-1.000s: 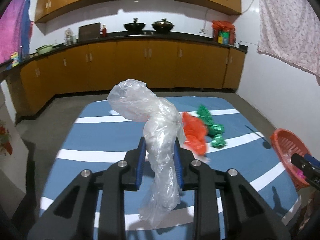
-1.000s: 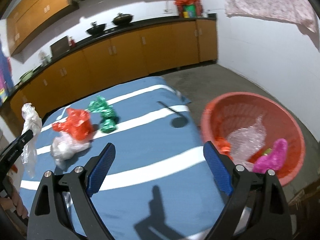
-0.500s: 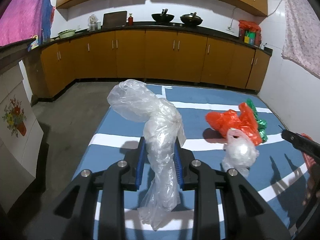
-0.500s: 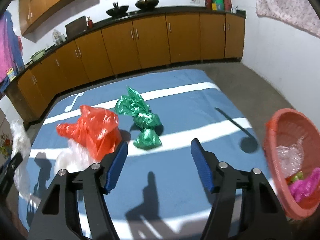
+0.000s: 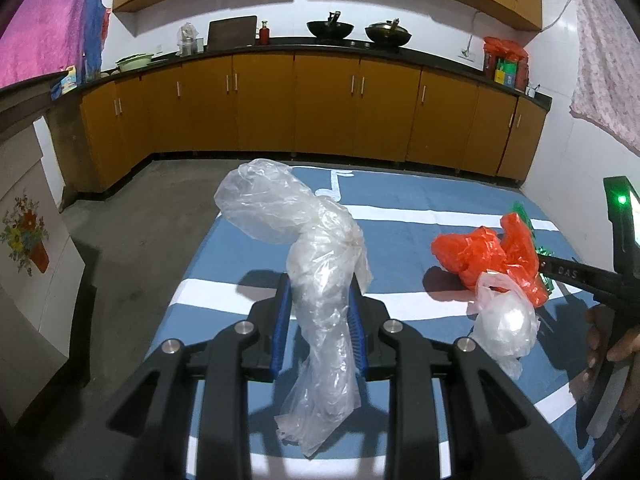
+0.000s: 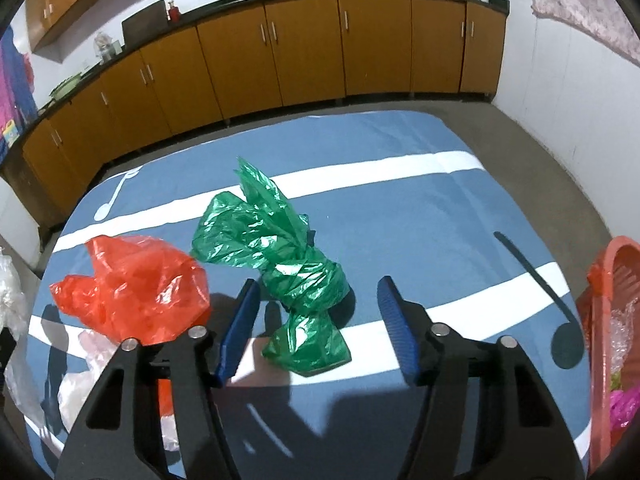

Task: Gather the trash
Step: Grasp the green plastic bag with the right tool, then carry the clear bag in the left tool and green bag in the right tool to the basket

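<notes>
My left gripper [image 5: 319, 320] is shut on a clear plastic bag [image 5: 316, 264] and holds it above the blue striped mat [image 5: 392, 200]. An orange-red bag [image 5: 488, 256] and a small white bag [image 5: 506, 324] lie on the mat to its right. My right gripper [image 6: 316, 328] is open, its jaws on either side of a crumpled green bag [image 6: 288, 264] on the mat [image 6: 400, 208]. The orange-red bag [image 6: 136, 288] lies left of it, with the white bag [image 6: 88, 360] partly behind the left finger. A red basket [image 6: 612, 320] holding trash stands at the mat's right edge.
Brown kitchen cabinets [image 5: 320, 112] line the far wall, with a concrete floor [image 5: 140, 220] between them and the mat. A white panel with a flower picture [image 5: 24, 240] stands at the left. The right gripper's body [image 5: 616, 264] shows at the right of the left wrist view.
My right gripper has swung left from the red basket and come down over the green bag. My left gripper has kept its hold on the clear bag and turned left.
</notes>
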Available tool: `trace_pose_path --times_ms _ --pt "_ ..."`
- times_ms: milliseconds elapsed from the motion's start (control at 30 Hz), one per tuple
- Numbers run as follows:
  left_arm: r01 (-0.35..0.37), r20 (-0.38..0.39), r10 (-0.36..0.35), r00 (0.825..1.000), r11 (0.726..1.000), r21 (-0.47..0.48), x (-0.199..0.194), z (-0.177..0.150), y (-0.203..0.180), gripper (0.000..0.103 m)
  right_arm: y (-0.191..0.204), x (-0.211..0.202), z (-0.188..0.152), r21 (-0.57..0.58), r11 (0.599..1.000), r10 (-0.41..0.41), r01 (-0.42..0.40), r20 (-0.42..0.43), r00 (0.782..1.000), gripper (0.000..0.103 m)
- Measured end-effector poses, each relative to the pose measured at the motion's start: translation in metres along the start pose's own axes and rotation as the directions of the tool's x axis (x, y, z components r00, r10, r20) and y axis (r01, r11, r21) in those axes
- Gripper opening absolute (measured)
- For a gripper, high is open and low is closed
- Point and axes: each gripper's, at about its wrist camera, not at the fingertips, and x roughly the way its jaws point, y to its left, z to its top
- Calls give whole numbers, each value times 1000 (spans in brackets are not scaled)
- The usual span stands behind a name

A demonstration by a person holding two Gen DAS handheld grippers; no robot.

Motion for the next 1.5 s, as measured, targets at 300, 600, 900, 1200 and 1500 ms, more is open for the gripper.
trace_pose_path --times_ms 300,600,900,1200,1500 --pt "21 -1 -21 1000 1000 13 -2 -1 -6 27 0 -9 -13 -49 999 13 -13 -19 1000 30" --pt "53 9 -53 999 998 18 -21 -1 -7 27 -24 -55 -45 -8 1000 -1 1 14 1000 27" --pt "110 32 -112 993 992 56 -55 -6 -26 27 -66 -110 -78 86 996 -28 24 50 998 27" --pt "181 38 -186 982 978 107 -84 -14 -61 27 -100 -162 -93 156 986 -75 54 134 988 27" --pt "267 24 -274 961 950 160 -103 -23 -107 27 -130 -198 -107 214 973 -130 89 184 974 27"
